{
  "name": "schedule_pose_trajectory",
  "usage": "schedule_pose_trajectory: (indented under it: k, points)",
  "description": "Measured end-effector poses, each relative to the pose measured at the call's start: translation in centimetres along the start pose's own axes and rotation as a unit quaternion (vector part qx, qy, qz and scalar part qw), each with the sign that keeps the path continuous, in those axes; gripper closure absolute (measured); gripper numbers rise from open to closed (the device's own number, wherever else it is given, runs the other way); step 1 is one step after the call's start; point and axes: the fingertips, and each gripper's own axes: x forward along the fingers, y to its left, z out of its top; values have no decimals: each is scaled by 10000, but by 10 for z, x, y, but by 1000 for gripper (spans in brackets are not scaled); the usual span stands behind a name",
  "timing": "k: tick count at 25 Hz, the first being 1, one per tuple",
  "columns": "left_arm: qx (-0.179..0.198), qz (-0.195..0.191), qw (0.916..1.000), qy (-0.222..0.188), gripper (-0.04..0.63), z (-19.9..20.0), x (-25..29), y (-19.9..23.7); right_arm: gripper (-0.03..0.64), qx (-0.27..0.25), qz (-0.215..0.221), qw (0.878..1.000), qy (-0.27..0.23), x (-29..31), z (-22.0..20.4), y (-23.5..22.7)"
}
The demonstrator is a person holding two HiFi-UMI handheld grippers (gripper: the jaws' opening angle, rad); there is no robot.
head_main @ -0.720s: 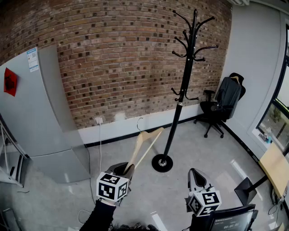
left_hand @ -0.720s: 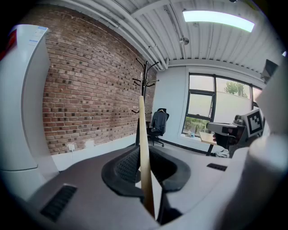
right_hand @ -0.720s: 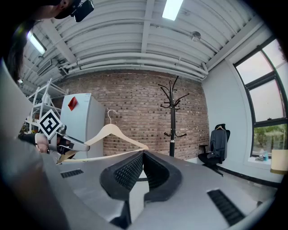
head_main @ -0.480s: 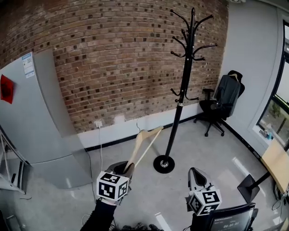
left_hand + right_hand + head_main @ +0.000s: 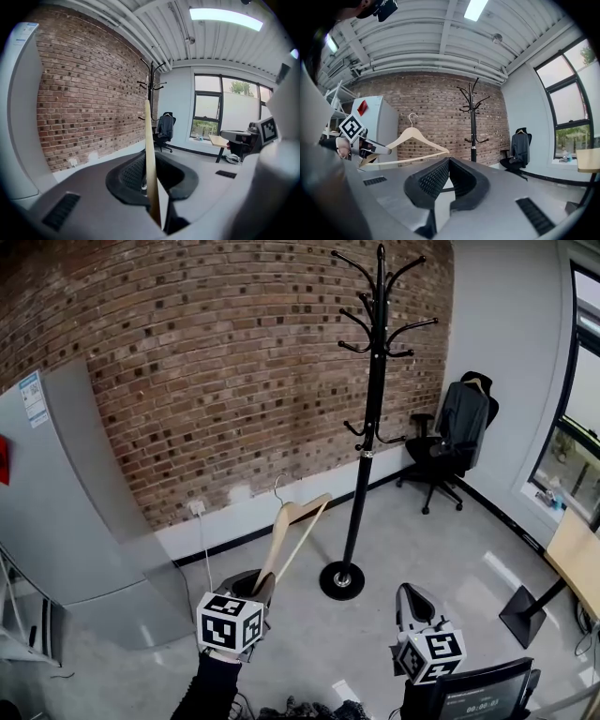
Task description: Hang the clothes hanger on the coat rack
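Note:
A black coat rack point(image 5: 375, 381) with curved hooks stands on a round base point(image 5: 339, 579) before the brick wall. My left gripper point(image 5: 255, 589) is shut on one end of a pale wooden hanger point(image 5: 292, 535). The hanger slants up towards the rack, its wire hook point(image 5: 277, 486) on top, left of the pole and well below the hooks. In the left gripper view the hanger point(image 5: 149, 154) runs edge-on between the pads, in line with the rack point(image 5: 151, 79). My right gripper point(image 5: 411, 594) hovers low at the right, shut and empty. Its view shows the hanger point(image 5: 410, 140) and the rack point(image 5: 473, 122).
A tall grey cabinet point(image 5: 66, 493) stands at the left wall. An office chair with a dark jacket point(image 5: 459, 437) sits in the far right corner by the window. A wooden table point(image 5: 577, 568) is at the right edge. A dark device point(image 5: 469, 695) lies below my right gripper.
The head view has swung, so the rack now sits further left and the room's right side shows more. Both grippers keep their places in the frame. The hanger stays held.

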Motion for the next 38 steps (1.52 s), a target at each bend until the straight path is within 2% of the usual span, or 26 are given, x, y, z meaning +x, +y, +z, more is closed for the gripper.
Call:
schedule_pose_trajectory:
  k: [8,13,22,30,38]
  points:
    - [-47,186,9998,45,540,9,32,4,607,42,166,9999,1,30,1,-28]
    - [-167,429,9989,33,540,20,68,-3,607,9,362,9993,14,58,4,-67]
    - [-228,865,9958,-219,540,72,126,-22,607,9,720,9974,16,107,19,-149]
    - [-296,1250,9914,-241,540,102,164,-32,607,40,991,9951,-5,141,25,-205]
    - [-105,1354,9902,-339,540,146,198,-44,607,92,964,9953,57,156,19,-252]
